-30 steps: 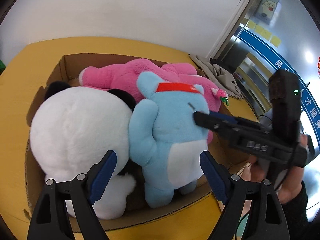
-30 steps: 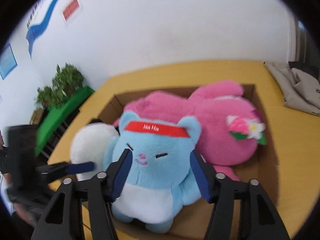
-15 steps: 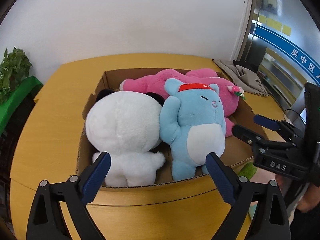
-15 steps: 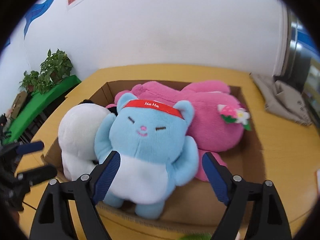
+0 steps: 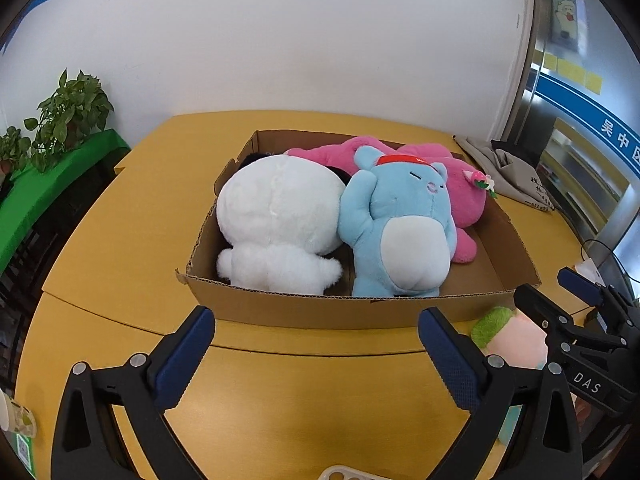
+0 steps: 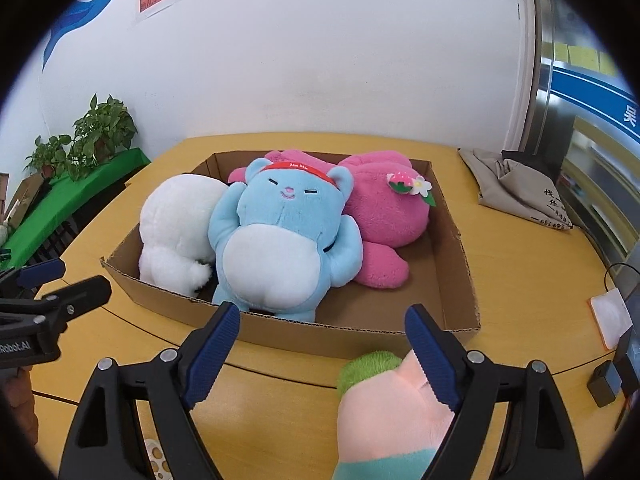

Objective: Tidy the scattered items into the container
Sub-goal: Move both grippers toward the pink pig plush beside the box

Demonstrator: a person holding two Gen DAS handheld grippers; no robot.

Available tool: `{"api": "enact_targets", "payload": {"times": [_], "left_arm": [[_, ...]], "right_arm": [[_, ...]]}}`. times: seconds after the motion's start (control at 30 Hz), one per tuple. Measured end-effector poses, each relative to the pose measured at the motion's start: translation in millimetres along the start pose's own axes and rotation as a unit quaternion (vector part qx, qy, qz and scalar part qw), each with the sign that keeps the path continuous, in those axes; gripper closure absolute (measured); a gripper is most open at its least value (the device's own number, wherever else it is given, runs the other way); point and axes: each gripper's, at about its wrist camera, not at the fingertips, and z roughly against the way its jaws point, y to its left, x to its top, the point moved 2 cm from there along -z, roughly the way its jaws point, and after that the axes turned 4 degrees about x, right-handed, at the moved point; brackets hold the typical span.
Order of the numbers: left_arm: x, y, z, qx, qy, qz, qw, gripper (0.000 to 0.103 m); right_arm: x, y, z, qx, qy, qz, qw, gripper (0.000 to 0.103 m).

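A cardboard box (image 5: 360, 312) (image 6: 360, 332) on the yellow table holds a white plush (image 5: 276, 220) (image 6: 176, 220), a blue plush with a red headband (image 5: 400, 232) (image 6: 280, 236) and a pink plush (image 5: 464, 192) (image 6: 384, 208). A peach-and-green plush (image 6: 384, 400) (image 5: 508, 336) lies on the table in front of the box, below my right gripper. My left gripper (image 5: 316, 352) is open and empty, in front of the box. My right gripper (image 6: 320, 348) is open and empty; it also shows in the left wrist view (image 5: 560, 300).
A grey cloth bag (image 6: 520, 188) (image 5: 508, 172) lies on the table right of the box. Potted plants (image 5: 68, 116) stand on a green shelf at the left. A white device and cables (image 6: 612, 316) sit at the table's right edge.
Both grippers have pulled back from the box and away from the blue plush, which stays in the box. The peach-and-green plush has come into view.
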Motion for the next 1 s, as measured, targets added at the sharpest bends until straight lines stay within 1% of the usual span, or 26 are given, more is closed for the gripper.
{"api": "enact_targets", "payload": {"times": [0.17,0.53,0.7,1.0], "left_arm": [[-5,-6,7,-0.002,0.0,-0.013,0.9999,0.0],[-7,-13,11,-0.007,0.004,-0.024,0.9997,0.0],[-9,-15,11,-0.014,0.01,-0.024,0.9996,0.0],[-10,-17,15,-0.02,0.01,-0.025,0.9995,0.0]], "right_arm": [[1,4,7,0.004,-0.003,0.007,1.0,0.018],[-1,3,11,0.006,0.0,0.006,1.0,0.018],[-3,3,12,0.009,0.002,0.007,1.0,0.018],[-5,3,16,0.01,0.001,0.006,1.0,0.018]]}}
